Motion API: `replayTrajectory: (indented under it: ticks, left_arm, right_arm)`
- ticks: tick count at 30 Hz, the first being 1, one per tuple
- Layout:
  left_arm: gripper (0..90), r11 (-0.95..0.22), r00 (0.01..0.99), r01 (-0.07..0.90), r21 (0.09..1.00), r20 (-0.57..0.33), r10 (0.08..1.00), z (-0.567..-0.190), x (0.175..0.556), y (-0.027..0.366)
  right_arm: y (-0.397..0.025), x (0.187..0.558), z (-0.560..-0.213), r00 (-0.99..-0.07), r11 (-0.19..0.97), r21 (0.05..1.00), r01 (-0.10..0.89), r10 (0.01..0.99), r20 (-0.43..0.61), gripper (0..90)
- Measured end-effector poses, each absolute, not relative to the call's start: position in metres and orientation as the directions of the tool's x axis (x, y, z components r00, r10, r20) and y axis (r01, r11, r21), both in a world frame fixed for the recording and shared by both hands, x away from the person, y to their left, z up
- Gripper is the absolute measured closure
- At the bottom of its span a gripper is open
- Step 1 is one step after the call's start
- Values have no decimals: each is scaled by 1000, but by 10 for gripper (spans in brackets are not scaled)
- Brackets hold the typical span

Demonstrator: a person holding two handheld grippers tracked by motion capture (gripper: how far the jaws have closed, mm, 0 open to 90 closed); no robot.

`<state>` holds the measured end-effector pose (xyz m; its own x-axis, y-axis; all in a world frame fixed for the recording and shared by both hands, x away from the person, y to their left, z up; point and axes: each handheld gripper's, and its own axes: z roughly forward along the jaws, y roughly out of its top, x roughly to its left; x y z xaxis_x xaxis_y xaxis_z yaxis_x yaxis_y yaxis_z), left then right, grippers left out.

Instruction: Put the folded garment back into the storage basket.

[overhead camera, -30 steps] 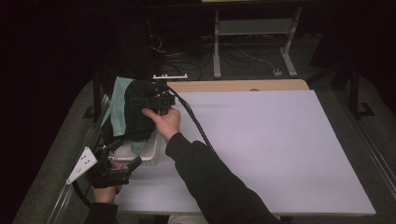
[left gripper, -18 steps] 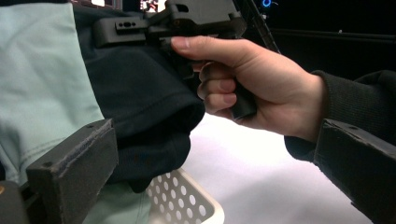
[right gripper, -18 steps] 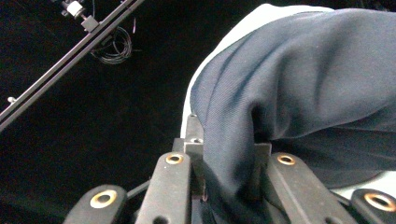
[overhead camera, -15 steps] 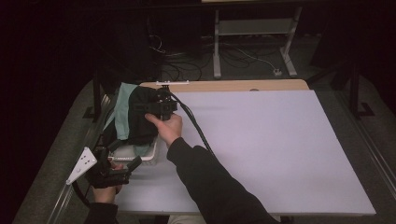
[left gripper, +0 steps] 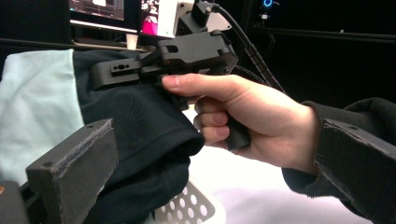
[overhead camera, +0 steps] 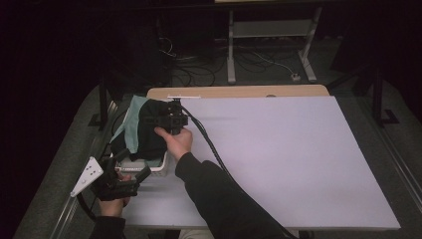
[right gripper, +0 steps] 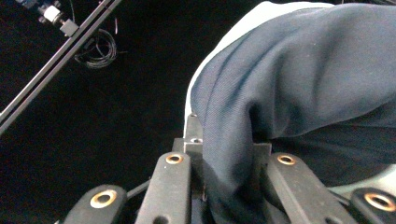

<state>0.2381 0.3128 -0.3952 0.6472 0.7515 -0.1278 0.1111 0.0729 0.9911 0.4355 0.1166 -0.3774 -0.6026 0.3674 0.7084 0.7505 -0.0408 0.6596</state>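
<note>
High view, cloth: a dark navy cloth (overhead camera: 149, 129) with a pale teal piece (overhead camera: 132, 127) beside it was heaped over a white perforated basket (overhead camera: 159, 168) at the table's (overhead camera: 298, 159) left edge.
High view, right gripper: your right hand (overhead camera: 175, 142) held the right gripper (overhead camera: 166, 119) at the top of the heap, its tip buried in the dark fabric, its cable (overhead camera: 209, 147) trailing back over your sleeve.
High view, left gripper: your left hand (overhead camera: 113, 205) held the left gripper (overhead camera: 130, 169) low at the table's near left corner, pointed at the basket and just short of the heap.

Left gripper view, cloth: the navy cloth (left gripper: 135, 130) draped thick and folded over the basket (left gripper: 191, 207), with the teal piece (left gripper: 37, 112) to its left.
Left gripper view, fingers: your left jaws stood wide apart with nothing between them; the cloth lay beyond the left pad (left gripper: 74, 172).
Left gripper view, right gripper: its body (left gripper: 187, 53) sat on top of the cloth in your hand (left gripper: 243, 121).

Right gripper view, cloth: the navy fabric (right gripper: 299, 79) showed a fine weave and soft folds.
Right gripper view, fingers: your right jaws were clamped on a gathered fold (right gripper: 229, 172) that ran down between them.
</note>
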Motion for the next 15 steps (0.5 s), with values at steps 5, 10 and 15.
replayTrajectory:
  ticks: [5,10,15]
  left_arm:
    - [0,73,647,111,991,-127,752,-395,238,313]
    - [0,73,647,111,991,-128,752,-395,238,313]
    - [0,70,648,110,991,-125,751,-395,238,313]
  right_arm:
    - [124,432,-382,-575,-53,634,771,370,730,757]
    - [131,431,-388,-550,-64,614,787,379,744,756]
    - [132,432,-392,-536,-57,597,800,377,755,754]
